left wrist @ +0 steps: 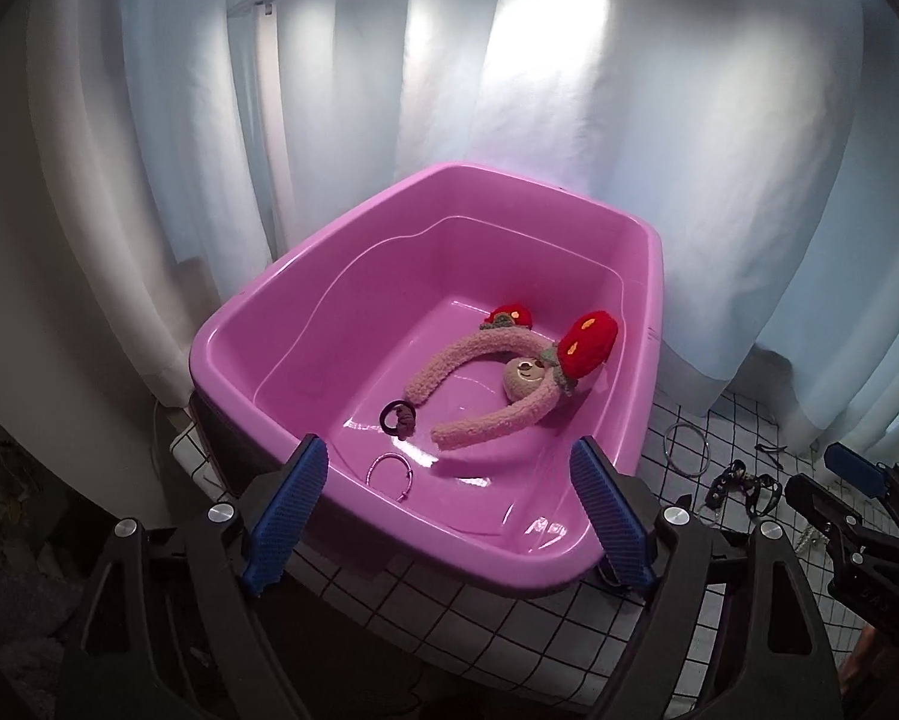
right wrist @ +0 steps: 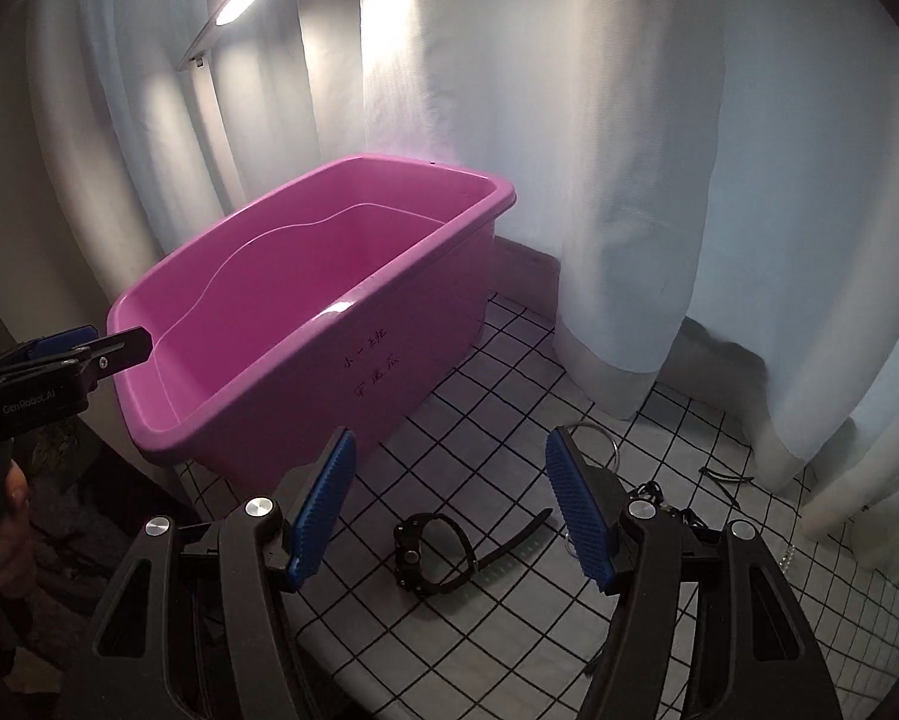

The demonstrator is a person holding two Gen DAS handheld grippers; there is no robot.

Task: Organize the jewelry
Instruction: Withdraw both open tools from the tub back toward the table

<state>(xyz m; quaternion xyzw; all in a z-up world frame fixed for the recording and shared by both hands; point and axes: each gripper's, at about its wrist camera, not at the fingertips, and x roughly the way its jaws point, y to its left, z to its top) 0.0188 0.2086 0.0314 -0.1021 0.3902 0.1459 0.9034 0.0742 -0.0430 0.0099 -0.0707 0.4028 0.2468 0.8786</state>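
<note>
The left gripper point(left wrist: 443, 516) hangs over the near rim of the pink tub point(left wrist: 353, 516), its jaws spread wide with nothing between them. Already in the tub lie a plush headband with red strawberries point(left wrist: 497, 384), a dark hair tie point(left wrist: 398, 417) and a thin pink ring bracelet point(left wrist: 391, 471).

The right gripper point(right wrist: 446, 519) is angled down over the grid-patterned desk point(right wrist: 509, 372), jaws well apart and empty, with a black wristwatch point(right wrist: 434, 549) lying flat on the desk directly between and beyond its tips. A silver bangle point(right wrist: 599, 444) rests near the right pad, and a few small dark pieces lie further right, too small to name.

The watch looks like the next pickup. To do it well, lower the right jaws straight onto the bulky watch case rather than the floppy strap, one pad each side, and close only once both pads straddle it. The strap may drag, so lift clear of the tub's rim before carrying it over, and keep the left gripper out of the path
</note>
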